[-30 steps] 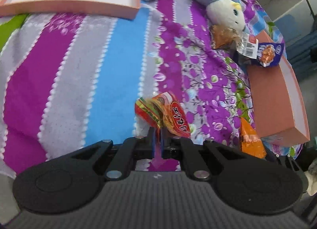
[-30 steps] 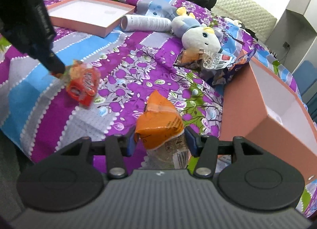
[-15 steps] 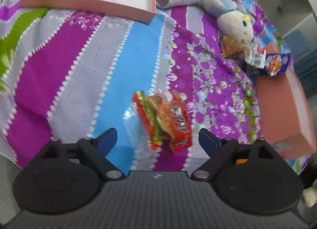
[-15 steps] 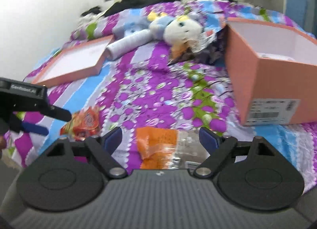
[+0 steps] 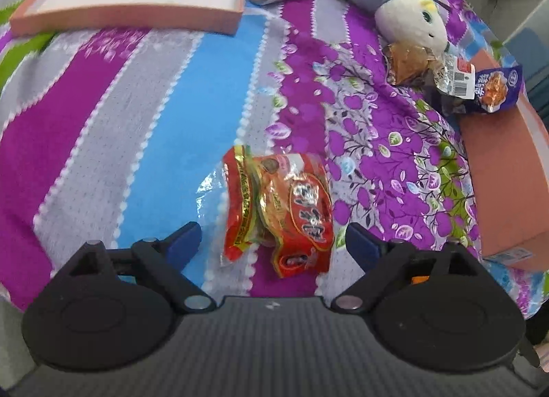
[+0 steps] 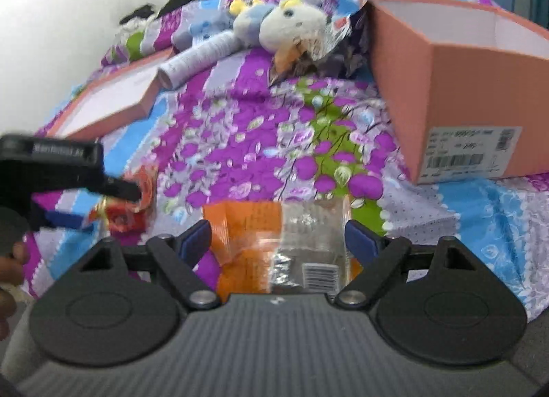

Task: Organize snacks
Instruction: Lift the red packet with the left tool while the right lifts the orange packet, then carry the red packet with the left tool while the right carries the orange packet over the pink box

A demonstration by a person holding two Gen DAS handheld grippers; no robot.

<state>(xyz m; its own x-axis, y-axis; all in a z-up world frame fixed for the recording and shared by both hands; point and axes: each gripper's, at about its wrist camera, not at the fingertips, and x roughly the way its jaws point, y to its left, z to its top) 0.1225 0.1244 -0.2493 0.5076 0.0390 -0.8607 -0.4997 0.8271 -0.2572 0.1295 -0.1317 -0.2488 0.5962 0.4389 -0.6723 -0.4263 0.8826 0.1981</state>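
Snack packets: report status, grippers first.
Left gripper open, red snack packet lying loose between its fingers. Right gripper open over orange snack packet. Pink box open, path unblocked.

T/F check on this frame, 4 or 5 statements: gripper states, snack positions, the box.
1. The left gripper is open. True.
2. The red foil snack packet is clamped in it. False: it lies loose on the striped floral bedspread.
3. The right gripper is shut. False: open, with the orange-and-clear snack bag lying between its fingers.
4. The salmon-pink cardboard box stands open-topped. True.
5. The white-and-blue plush toy sits inside that box. False: it lies on the bedspread.
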